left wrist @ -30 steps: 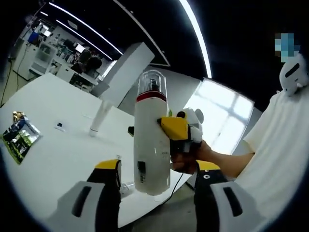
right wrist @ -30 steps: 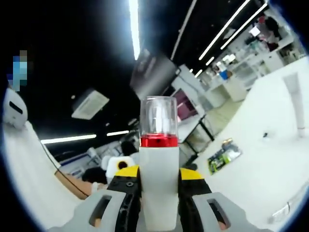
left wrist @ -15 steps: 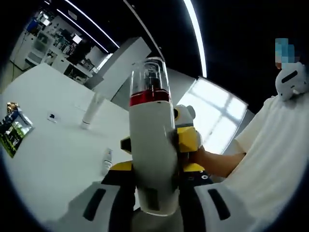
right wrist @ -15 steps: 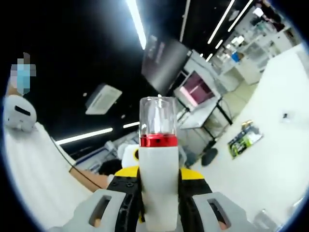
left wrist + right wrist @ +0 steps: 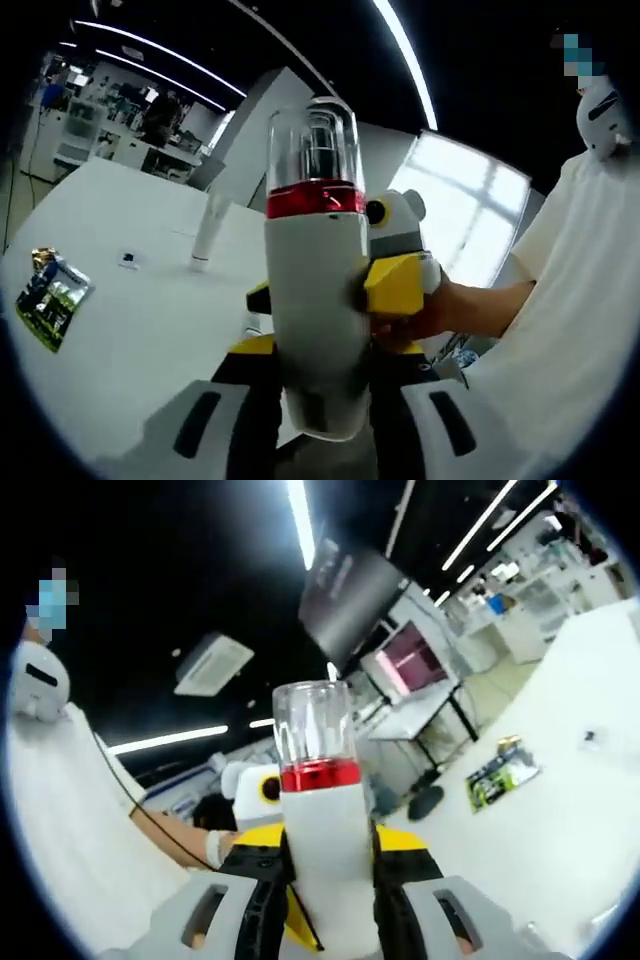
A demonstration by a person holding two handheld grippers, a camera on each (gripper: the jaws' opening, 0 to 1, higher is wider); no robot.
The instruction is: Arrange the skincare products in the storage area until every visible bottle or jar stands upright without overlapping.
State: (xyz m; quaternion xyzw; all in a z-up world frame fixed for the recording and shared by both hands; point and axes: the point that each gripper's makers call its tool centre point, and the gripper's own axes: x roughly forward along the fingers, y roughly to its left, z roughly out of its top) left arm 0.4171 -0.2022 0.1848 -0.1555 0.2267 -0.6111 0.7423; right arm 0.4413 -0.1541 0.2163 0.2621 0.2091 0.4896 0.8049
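A white pump bottle [image 5: 315, 300] with a red band and a clear cap is held upright in the air above the table. My left gripper [image 5: 320, 405] is shut on its lower body, one jaw on each side. The right gripper [image 5: 395, 285] reaches in from the right, its yellow pad pressed against the bottle's side. In the right gripper view the same bottle [image 5: 322, 870] leans slightly left between my right gripper [image 5: 325, 885], which is shut on it. The left gripper [image 5: 255, 790] shows just behind the bottle.
A white table [image 5: 120, 330] lies below. On it are a green packet [image 5: 52, 298], a small dark item [image 5: 127, 260] and an upright white tube [image 5: 208, 235]. The packet [image 5: 500, 775] also shows on the table [image 5: 570, 830]. A person in white [image 5: 570, 330] stands close on the right.
One second ago the left gripper stood open below the bottle held by the right gripper. It has since closed on the bottle, which now leans slightly in the right gripper view.
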